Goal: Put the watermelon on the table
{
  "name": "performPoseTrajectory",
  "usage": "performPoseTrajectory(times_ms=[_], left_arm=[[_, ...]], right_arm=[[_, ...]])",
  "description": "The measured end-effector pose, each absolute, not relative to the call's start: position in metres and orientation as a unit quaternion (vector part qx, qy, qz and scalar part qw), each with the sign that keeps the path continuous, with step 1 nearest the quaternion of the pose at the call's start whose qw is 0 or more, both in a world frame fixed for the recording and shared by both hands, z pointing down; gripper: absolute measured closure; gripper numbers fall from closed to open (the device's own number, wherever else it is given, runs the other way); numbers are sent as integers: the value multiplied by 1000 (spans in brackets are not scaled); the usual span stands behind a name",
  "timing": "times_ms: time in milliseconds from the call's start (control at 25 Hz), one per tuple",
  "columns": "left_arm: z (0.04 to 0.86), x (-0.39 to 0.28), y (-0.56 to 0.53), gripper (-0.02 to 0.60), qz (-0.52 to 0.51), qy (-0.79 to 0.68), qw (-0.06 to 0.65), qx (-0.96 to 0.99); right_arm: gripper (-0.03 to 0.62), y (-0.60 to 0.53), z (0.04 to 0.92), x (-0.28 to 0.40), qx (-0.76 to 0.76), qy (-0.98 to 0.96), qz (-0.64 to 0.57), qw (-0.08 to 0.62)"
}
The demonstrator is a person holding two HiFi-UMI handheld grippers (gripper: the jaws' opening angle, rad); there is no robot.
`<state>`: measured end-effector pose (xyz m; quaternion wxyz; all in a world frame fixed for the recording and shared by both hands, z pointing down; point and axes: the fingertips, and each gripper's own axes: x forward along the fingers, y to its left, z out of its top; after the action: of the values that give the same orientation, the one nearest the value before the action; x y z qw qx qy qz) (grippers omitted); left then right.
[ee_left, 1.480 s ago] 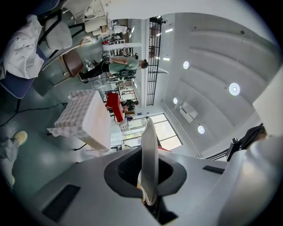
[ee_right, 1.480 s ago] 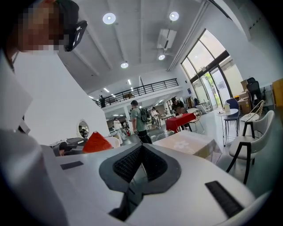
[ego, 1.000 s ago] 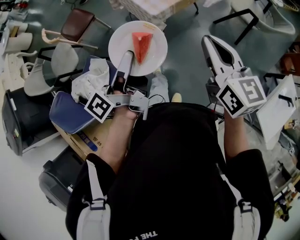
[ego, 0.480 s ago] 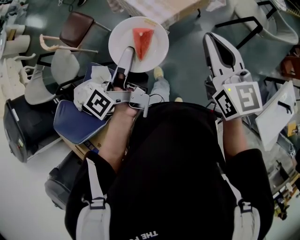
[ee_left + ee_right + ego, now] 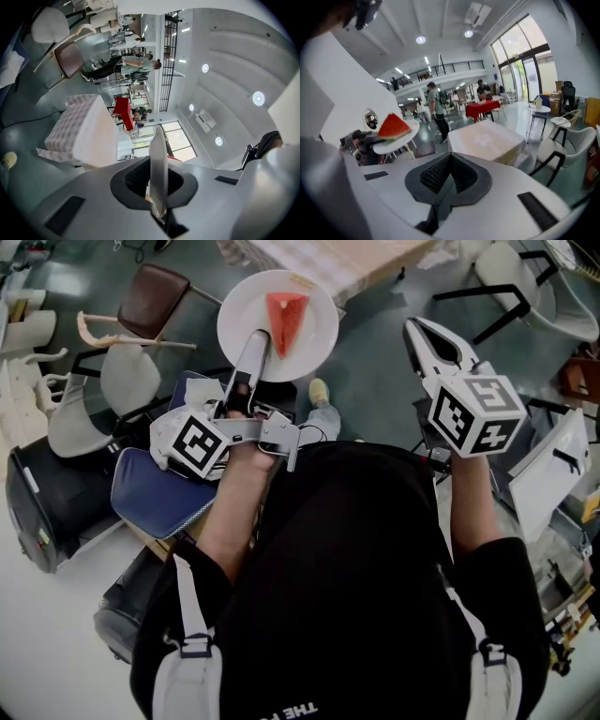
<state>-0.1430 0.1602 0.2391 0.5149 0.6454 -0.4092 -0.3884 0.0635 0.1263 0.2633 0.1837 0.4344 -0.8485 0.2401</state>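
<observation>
Now: left tool [image 5: 257,341] clamped on round white plate [image 5: 314,343], triangular watermelon wedge [image 5: 285,310] atop; right tool [image 5: 418,331] closed, empty.

Big open hall, grey-green floor [image 5: 375,343].
Tall windows [image 5: 520,51] at rt, ceiling spots [image 5: 421,40] lit, balcony rail [image 5: 454,67] (upper lvl), white chairs [image 5: 581,136], cloth-covered table [image 5: 485,138].

Head view looks steeply down; all three views share the table [image 5: 485,138].

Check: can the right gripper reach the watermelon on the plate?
Probably yes: the watermelon lies uncovered on the plate that the left gripper holds, nothing between it and the right gripper, whose jaws are shut.
</observation>
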Motion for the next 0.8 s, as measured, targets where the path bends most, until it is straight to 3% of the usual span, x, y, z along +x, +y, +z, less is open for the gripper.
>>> performPoseTrajectory(times_ms=[160,360,800], left_arm=[[242,-150,149,566,-391,-407,518,644],[246,-158,137,566,-394,-404,522,640],[256,-182,96,566,-388,-406,531,635]], right_arm=[[582,124,316,71,437,-794,327,268],[582,118,337,72,438,-757,396,281],[582,79,353,48,436,-742,415,294]])
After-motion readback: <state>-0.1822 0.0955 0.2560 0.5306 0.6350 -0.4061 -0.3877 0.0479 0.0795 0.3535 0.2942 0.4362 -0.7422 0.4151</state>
